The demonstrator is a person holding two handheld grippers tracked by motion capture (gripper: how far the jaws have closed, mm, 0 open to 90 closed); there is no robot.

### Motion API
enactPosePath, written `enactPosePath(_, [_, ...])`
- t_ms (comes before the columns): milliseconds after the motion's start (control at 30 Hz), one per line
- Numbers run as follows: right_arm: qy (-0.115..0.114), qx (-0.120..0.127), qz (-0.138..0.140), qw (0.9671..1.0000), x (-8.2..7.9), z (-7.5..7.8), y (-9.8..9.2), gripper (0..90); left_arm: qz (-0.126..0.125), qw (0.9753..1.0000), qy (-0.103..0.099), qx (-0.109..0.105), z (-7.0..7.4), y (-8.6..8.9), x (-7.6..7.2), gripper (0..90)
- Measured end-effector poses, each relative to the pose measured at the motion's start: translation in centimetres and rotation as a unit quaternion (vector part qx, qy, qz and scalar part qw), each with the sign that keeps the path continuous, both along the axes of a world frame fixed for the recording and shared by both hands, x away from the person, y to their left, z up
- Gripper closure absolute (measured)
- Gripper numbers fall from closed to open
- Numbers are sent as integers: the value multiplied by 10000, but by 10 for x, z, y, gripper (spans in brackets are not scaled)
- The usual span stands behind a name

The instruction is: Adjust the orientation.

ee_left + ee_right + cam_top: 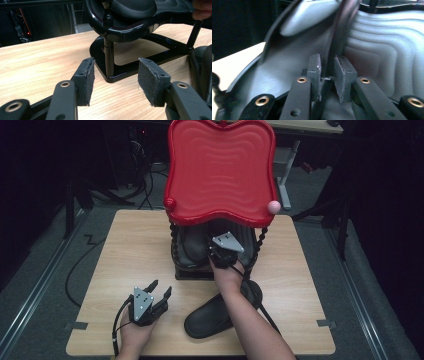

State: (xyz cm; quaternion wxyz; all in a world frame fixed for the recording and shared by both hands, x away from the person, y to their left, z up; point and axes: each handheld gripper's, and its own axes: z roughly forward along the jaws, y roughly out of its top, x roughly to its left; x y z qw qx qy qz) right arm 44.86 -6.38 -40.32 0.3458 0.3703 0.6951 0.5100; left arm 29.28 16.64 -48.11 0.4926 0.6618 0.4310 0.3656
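Right gripper (226, 254): jaws narrowed, pinching black slipper (372, 45) on rack's lower shelf (192, 265), counter (135, 240) centre. Left gripper (152, 297): jaws wide, empty, seven o'clock. Second slipper (210, 317): six o'clock.

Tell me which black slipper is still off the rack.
The black slipper lying on the table beside the person's right forearm; the others sit on the rack's lower shelf under the red tray.

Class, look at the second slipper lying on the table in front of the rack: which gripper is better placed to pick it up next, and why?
The left gripper. Its jaws stand open and free above the table, beside the loose slipper. The right gripper is up at the rack's lower tier, jaws closed on the edge of the slipper there.
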Motion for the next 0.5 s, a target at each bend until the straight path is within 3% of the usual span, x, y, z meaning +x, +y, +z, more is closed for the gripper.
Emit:
enactPosePath(133, [-23,-61,-127,9999,7,3,0,837,-10,10000,-4,21,0,0,0,474])
enactPosePath(500, [-228,-238,-330,9989,9,2,1,830,-71,9999,7,73,-1,-3,0,474])
